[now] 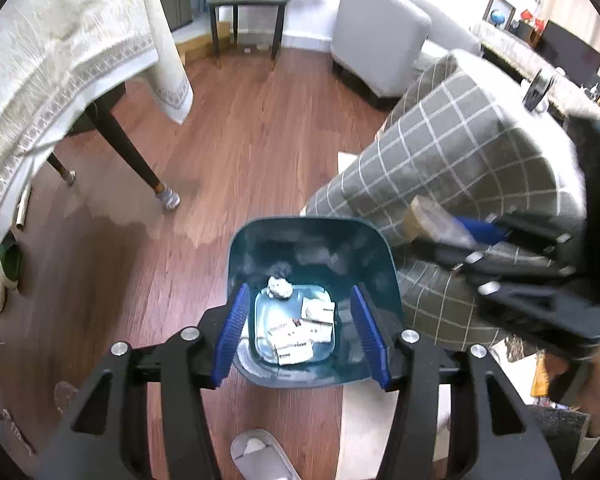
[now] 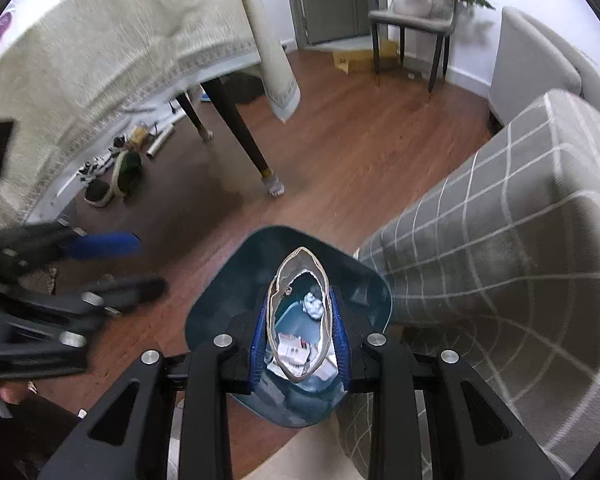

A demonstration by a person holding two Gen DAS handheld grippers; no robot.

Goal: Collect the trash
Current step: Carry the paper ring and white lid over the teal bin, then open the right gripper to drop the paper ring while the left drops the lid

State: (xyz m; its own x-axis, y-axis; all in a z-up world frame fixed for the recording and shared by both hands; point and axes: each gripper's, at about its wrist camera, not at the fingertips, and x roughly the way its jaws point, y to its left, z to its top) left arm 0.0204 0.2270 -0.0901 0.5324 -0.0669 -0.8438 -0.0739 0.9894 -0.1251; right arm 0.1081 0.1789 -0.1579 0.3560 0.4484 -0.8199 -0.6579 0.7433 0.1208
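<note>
1. A squashed clear plastic cup [image 2: 298, 316], its mouth pressed into a narrow oval, sits between the blue pads of the right gripper [image 2: 299, 332], which is clamped on it directly above the trash bin; in the left wrist view the same cup [image 1: 432, 220] shows blurred at the right.
2. The dark teal trash bin [image 1: 312, 240] stands on the wooden floor [image 1: 240, 140], just beside a grey checked ottoman [image 1: 460, 152].
3. Inside the bin lie a crumpled white paper ball [image 1: 279, 288] and several small white cartons [image 1: 300, 332].
4. The left gripper [image 1: 302, 320] hangs over the bin with its pads spread apart and nothing between them.
5. Farther off are a table draped in a cream tablecloth [image 2: 120, 52], a grey chair [image 2: 416, 12] and a slipper [image 1: 260, 456].
</note>
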